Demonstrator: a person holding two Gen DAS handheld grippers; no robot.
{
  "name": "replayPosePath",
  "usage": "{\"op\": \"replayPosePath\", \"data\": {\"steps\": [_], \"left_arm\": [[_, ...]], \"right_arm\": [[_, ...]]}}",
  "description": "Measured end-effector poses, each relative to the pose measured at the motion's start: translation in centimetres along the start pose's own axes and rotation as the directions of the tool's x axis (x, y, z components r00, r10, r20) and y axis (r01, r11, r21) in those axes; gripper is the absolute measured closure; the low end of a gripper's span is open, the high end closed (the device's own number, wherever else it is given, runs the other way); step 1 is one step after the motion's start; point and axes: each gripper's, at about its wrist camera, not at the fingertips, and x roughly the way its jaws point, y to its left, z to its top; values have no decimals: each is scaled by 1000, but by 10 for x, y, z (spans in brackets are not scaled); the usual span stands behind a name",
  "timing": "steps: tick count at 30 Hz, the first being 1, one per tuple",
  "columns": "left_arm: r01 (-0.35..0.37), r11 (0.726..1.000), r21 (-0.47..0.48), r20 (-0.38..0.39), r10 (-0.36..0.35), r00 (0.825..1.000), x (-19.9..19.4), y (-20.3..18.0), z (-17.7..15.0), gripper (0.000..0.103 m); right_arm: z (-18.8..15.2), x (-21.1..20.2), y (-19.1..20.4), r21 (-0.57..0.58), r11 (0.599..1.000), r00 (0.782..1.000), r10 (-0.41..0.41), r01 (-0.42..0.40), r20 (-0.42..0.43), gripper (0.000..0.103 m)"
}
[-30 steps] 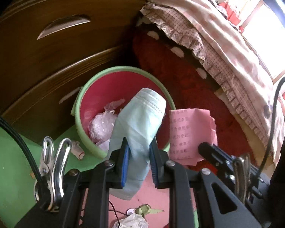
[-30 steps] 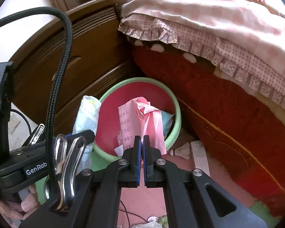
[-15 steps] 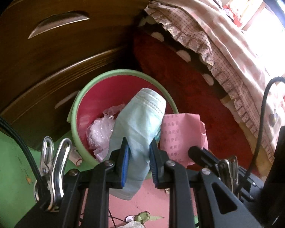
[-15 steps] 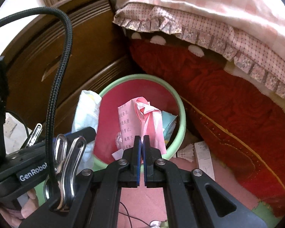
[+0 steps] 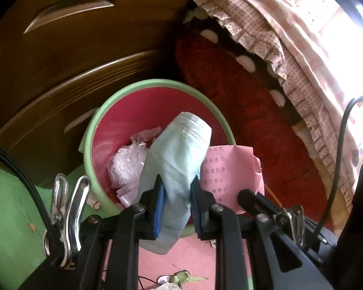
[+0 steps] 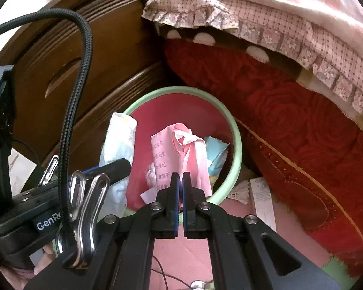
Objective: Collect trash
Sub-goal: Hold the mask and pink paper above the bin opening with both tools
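A pink bin with a green rim (image 5: 200,94) (image 6: 237,130) stands on the floor between a wooden dresser and a bed. My left gripper (image 5: 176,188) is shut on a pale blue face mask (image 5: 179,154), which hangs over the bin's near edge. In the right wrist view the mask (image 6: 118,140) shows at the bin's left side. My right gripper (image 6: 181,178) is shut on a crumpled pink paper with printed text (image 6: 181,149), held above the bin's opening; the same paper (image 5: 230,169) shows in the left wrist view. Clear plastic wrap (image 5: 125,162) lies inside the bin.
A dark wooden dresser (image 5: 72,48) stands behind the bin. A red bedspread (image 6: 290,125) and pink frilled sheet (image 6: 254,19) hang to the right. A shuttlecock (image 6: 240,191) and small white box (image 6: 262,200) lie on the pink floor mat beside the bin.
Both grippers have come down and closer to the bin with their loads; the bin looms larger and more centred. Both grips are unchanged.
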Motion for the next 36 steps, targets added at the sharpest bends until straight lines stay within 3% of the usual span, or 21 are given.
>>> {"op": "replayPosePath", "data": {"steps": [16, 27, 36], "left_arm": [[-28, 999, -24, -66, 26, 997, 15, 3, -2, 82], [-47, 999, 10, -38, 47, 998, 16, 2, 0, 81], [-40, 999, 11, -89, 41, 995, 31, 1, 3, 81]], "right_arm": [[0, 14, 0, 8, 1000, 997, -24, 25, -70, 100], [1, 19, -9, 40, 999, 996, -19, 22, -82, 100], [2, 25, -17, 68, 998, 994, -8, 16, -108, 100]]}}
